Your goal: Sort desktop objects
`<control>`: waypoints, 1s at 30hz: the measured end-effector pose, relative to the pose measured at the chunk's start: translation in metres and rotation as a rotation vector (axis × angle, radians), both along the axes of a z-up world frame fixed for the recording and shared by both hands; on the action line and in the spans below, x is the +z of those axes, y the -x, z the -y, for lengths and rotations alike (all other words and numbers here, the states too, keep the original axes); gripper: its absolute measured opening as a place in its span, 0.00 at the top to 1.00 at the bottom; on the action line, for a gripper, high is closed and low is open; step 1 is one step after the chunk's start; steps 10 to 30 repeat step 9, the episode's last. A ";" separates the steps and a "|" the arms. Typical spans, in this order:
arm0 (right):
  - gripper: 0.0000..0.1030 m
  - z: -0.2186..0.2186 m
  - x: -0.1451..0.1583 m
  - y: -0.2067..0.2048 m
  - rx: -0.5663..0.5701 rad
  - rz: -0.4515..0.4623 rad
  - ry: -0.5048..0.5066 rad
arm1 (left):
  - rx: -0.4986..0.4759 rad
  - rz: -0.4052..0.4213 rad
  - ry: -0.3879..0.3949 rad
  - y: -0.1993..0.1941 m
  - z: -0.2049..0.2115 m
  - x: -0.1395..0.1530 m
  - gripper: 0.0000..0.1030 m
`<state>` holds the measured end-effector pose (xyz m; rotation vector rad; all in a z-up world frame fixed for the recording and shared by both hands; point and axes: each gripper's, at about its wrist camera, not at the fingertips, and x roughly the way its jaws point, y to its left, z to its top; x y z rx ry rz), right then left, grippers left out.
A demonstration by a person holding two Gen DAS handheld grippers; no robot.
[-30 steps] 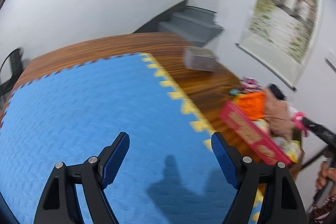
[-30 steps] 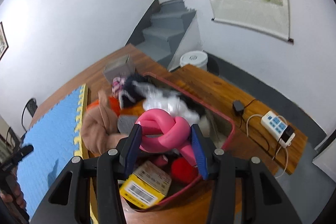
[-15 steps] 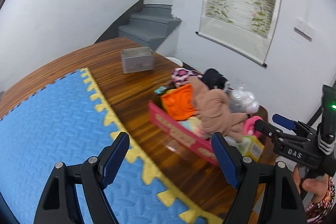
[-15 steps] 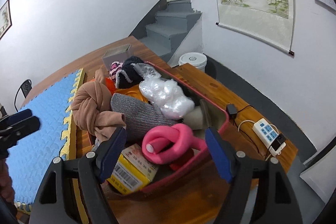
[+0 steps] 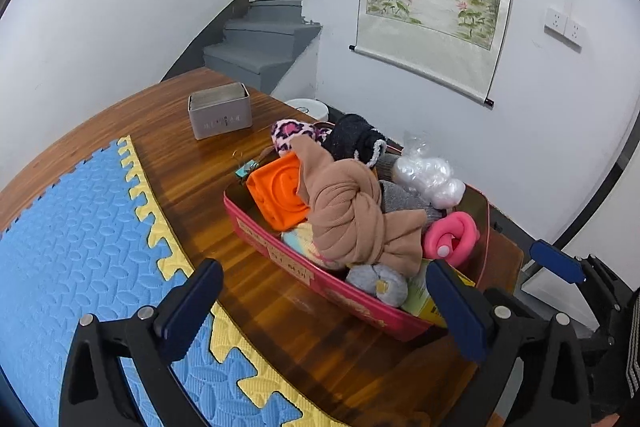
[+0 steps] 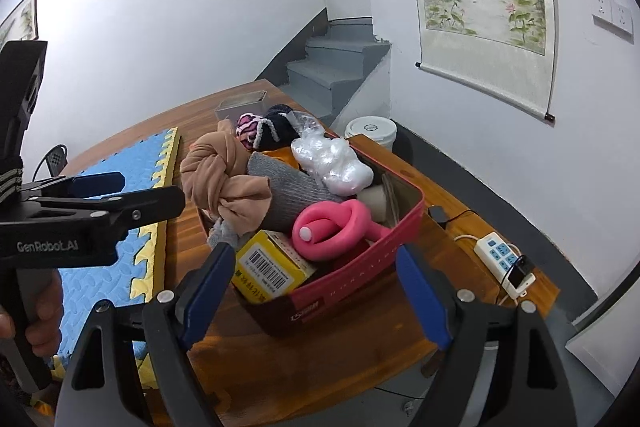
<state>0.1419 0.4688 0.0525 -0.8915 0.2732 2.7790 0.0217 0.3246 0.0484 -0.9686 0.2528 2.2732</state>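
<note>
A red box [image 5: 362, 305] [image 6: 360, 269] on the wooden table is heaped with things: a knotted tan cloth [image 5: 352, 215] [image 6: 224, 179], an orange block [image 5: 278, 191], a pink knotted foam tube [image 5: 450, 237] [image 6: 334, 225], a yellow barcode carton [image 6: 268, 269], a clear plastic bag [image 6: 330, 163] and dark socks [image 5: 356, 141]. My left gripper [image 5: 324, 311] is open and empty in front of the box's long side. My right gripper [image 6: 316, 291] is open and empty, just short of the box's near end. The left gripper [image 6: 98, 189] also shows in the right wrist view.
A blue foam mat with yellow edging [image 5: 80, 251] [image 6: 132, 171] covers the table left of the box. A grey tin [image 5: 220, 111] stands behind the box. A binder clip [image 5: 246, 169] lies beside it. A power strip [image 6: 504, 255] lies at the table's right edge.
The right gripper opened, left the pink foam tube lying in the box and drew back. The left gripper swung right from over the mat to face the box.
</note>
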 end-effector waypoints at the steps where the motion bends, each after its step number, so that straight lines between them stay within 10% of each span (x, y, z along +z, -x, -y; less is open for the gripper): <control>1: 0.17 -0.002 -0.001 -0.001 -0.005 -0.003 0.006 | -0.001 -0.001 0.000 0.000 -0.001 0.000 0.00; 30: 0.17 -0.015 -0.004 -0.007 -0.050 -0.017 0.062 | -0.010 -0.013 -0.001 0.002 -0.008 -0.002 0.00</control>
